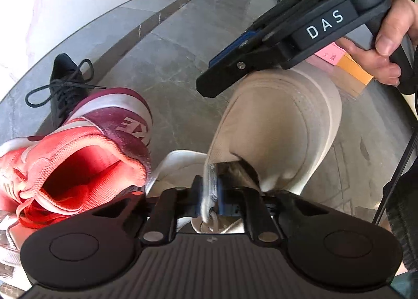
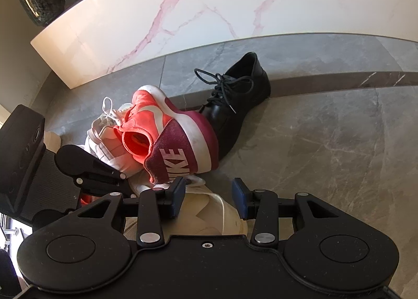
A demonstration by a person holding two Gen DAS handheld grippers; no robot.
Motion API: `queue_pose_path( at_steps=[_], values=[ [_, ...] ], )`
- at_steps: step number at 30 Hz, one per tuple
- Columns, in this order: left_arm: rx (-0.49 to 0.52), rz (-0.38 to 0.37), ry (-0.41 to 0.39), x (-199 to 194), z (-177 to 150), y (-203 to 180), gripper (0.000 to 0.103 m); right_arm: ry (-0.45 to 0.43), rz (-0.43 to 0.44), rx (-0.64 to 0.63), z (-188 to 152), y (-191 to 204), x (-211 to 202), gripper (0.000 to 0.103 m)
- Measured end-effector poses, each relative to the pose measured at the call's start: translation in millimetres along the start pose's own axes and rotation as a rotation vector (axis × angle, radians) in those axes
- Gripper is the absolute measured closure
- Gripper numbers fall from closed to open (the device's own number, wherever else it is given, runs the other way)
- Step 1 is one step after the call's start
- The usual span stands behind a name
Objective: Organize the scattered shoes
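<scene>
Left tongs (image 1: 209,194) clamped on the collar edge of the cream shoe (image 1: 274,126), seemingly just off the grey floor (image 1: 167,64). Right tongs (image 2: 209,198) spread wide above it, beside the coral sneaker (image 2: 167,137) and black shoe (image 2: 235,98).

Beige shoe (image 1: 274,126): cream canvas, off-white sole. Sneaker (image 2: 167,137) at its 9 o'clock: coral-orange upper, maroon heel panel with white lettering, white midsole, orange lining. Dress shoe (image 2: 235,100) at 12 o'clock of the sneaker: glossy black, black laces. Another sneaker (image 2: 104,129) at 9 o'clock of the coral one: pale pink-white, white laces. Floor (image 2: 326,129): grey marbled tile with a darker band. Wall panel (image 2: 209,6): white, pink veining. Left gripper (image 1: 209,194) and right gripper (image 2: 209,194): black bodies, blue pads; white "DAS" lettering on the right one.
</scene>
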State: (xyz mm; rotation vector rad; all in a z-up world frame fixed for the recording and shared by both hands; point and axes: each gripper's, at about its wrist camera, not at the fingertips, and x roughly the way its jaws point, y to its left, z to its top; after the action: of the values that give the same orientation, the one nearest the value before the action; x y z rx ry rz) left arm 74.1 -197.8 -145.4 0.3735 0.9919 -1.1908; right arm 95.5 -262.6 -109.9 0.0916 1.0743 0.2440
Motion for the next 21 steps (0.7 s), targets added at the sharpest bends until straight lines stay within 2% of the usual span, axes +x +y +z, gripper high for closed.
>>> queue_pose_path(
  at_steps=[10,15,21],
  values=[
    [-0.04,0.041,0.012,-8.0,-9.1,-6.1,0.101,-0.008,-0.007,-0.037,0.6,8.9,-2.8,0.063],
    [-0.07,0.047,0.017,-7.5,-7.3,-5.0,0.101,-0.011,-0.046,-0.104,2.9,16.3,-19.7,0.063],
    [-0.088,0.05,0.031,-4.8,-3.3,-3.5,0.101,0.023,-0.005,-0.248,13.7,39.9,-32.9,0.063]
  ],
)
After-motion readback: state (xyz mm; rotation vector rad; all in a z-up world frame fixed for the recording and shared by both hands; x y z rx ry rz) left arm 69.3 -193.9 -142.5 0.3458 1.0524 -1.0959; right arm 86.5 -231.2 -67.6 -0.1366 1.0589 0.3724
